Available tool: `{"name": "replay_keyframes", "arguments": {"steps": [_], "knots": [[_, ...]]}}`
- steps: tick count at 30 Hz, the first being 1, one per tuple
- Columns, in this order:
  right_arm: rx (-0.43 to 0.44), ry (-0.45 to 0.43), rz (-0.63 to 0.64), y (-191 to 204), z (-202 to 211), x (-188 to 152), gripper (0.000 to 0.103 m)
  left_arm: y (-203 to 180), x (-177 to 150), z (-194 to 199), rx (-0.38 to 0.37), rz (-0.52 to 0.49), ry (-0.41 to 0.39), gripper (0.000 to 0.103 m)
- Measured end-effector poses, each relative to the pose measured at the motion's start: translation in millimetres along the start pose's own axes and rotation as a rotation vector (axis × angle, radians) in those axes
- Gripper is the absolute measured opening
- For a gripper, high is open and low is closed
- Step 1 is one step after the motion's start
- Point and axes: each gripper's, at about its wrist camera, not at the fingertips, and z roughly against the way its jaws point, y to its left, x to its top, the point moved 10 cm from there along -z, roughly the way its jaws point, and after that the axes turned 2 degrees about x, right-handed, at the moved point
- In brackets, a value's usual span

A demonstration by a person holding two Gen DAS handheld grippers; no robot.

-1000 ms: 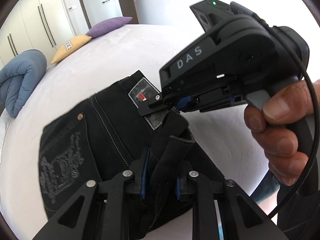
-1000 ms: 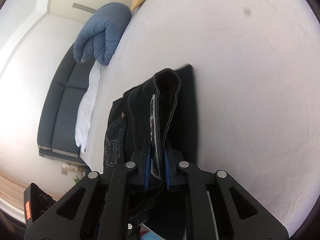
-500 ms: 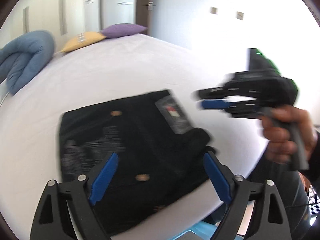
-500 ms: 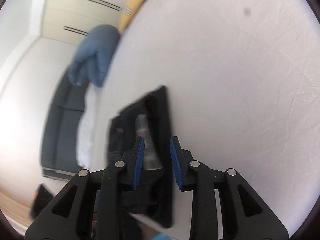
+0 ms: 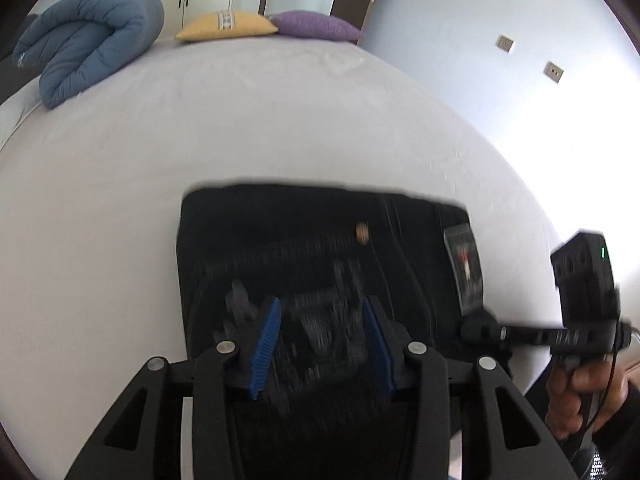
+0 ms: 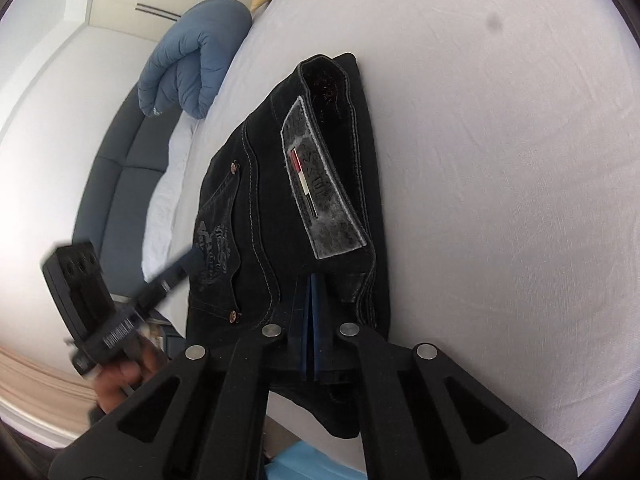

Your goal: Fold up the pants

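The black pants [image 5: 320,240] lie folded flat near the front edge of the white bed [image 5: 200,128], back pocket and grey waistband label [image 6: 320,184] facing up. My left gripper [image 5: 322,332] is open and empty, its blue pads [image 5: 266,340] just above the pants' near part. My right gripper [image 6: 311,312] has its jaws together at the near waistband edge of the pants [image 6: 280,184], with nothing visibly between the pads. It also shows in the left wrist view [image 5: 480,330], at the pants' right edge.
A rolled blue duvet [image 5: 84,40], a yellow pillow [image 5: 226,26] and a purple pillow [image 5: 316,26] lie at the far end of the bed. A dark sofa [image 6: 120,184] stands beside the bed. Wardrobe doors are behind.
Both grippers let go of the waistband and the pants dropped flat on the bed. My left gripper opened wide, then narrowed partly. My right gripper opened, then closed again.
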Motion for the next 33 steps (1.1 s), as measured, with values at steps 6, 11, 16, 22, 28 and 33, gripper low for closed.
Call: {"name": "replay_keyframes", "arguments": {"steps": [6,11,16,22,28,33], "knots": [[-0.015,-0.004,-0.015,0.4,-2.1,0.2,0.0,33.9,20.2,-57.8,0.013,0.025,0.109,0.02],[-0.02,-0.019,-0.015,-0.3,-5.0,-1.7,0.0,35.7,-21.5,-36.5,0.04,0.015,0.071,0.017],[-0.024,-0.028,-0.01,-5.3,-2.7,2.8,0.0,34.1,-70.6,-4.3,0.05,0.056,0.022,0.017],[-0.044,-0.041,0.012,-3.1,-0.8,2.1,0.0,20.5,-90.3,5.0,0.149,0.011,0.001,0.017],[-0.082,-0.043,0.019,1.3,-2.9,2.7,0.0,19.8,-91.4,0.0,0.152,-0.004,0.002,0.017],[-0.084,-0.052,0.008,5.2,-3.1,1.2,0.0,16.2,-86.7,-9.9,0.158,0.004,0.006,0.017]]}}
